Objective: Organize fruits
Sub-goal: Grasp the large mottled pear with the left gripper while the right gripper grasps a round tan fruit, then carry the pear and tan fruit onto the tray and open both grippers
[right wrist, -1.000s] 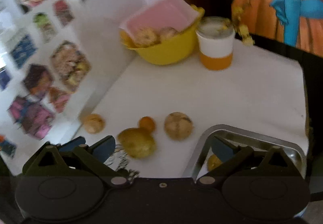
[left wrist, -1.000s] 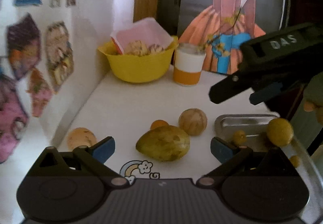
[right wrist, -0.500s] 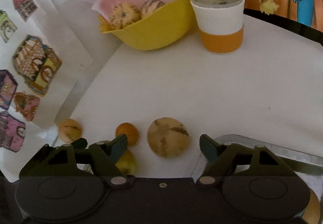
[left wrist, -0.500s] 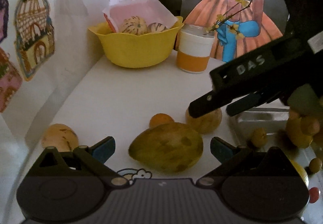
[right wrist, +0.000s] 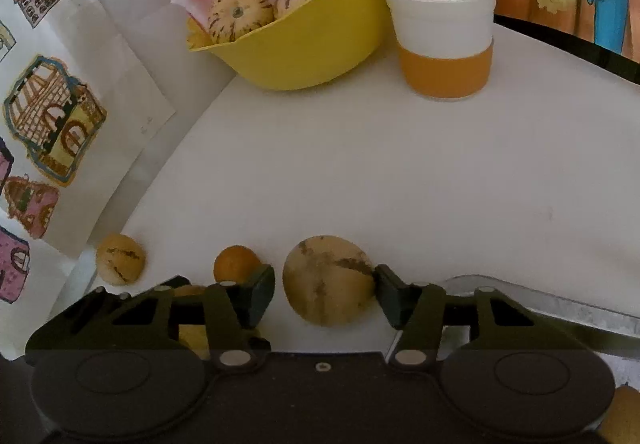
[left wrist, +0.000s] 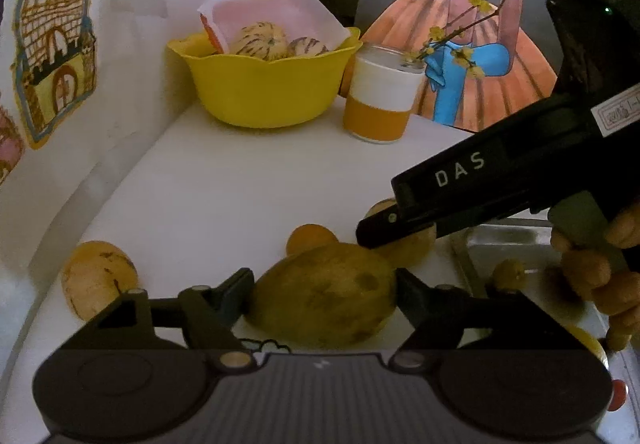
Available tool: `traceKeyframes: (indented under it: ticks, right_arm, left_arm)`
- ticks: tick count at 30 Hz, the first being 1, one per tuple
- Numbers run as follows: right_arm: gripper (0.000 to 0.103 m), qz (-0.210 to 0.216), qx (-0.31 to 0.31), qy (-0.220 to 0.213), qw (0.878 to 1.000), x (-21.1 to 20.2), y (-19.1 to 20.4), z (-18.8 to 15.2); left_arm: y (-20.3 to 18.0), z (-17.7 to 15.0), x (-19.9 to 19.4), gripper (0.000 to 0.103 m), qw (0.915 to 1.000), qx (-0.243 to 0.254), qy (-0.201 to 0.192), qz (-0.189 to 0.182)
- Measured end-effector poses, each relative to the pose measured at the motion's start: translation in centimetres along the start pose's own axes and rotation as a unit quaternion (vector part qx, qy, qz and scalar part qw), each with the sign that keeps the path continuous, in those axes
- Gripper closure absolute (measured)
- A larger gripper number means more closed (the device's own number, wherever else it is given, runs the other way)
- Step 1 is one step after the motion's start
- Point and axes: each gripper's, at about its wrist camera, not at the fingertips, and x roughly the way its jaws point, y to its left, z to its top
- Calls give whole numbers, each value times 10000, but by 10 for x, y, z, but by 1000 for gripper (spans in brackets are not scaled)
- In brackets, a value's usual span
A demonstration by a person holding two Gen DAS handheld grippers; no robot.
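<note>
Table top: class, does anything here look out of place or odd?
Yes. Four fruits lie loose on the table: a mango, a small orange and two striped melons, while similar melons already sit in the yellow bowl. Nothing looks spilled or damaged.

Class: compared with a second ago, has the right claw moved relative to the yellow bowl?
Yes. The right claw has advanced toward the yellow bowl and now straddles the round striped fruit.

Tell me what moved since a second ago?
Both grippers came down closer to the fruit. The left gripper now brackets the mango; the right gripper brackets the round melon. Neither has lifted anything. The yellow bowl and jar stayed put.
</note>
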Motion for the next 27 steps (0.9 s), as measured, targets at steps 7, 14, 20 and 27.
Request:
traceKeyframes:
  ticks: [7,14,20,27]
  right_arm:
    - [52,30,-9,7,10000,-1,0,-3]
    - [53,100,-50,94,9999,-7,6,-11]
    - [53,136,-74,62,9999,-16,11,-17]
    - [53,183,-100,47,9998,-29,14,-28]
  left_arm:
    - [2,-1,-2,25,9998,-186,76,45]
    - [2,-5,-12,25,9992,-260,179,229]
    - [8,-10,-22,25,9984,-436,237,275]
    - [8,-12,-37,25,9981,-522,196,269]
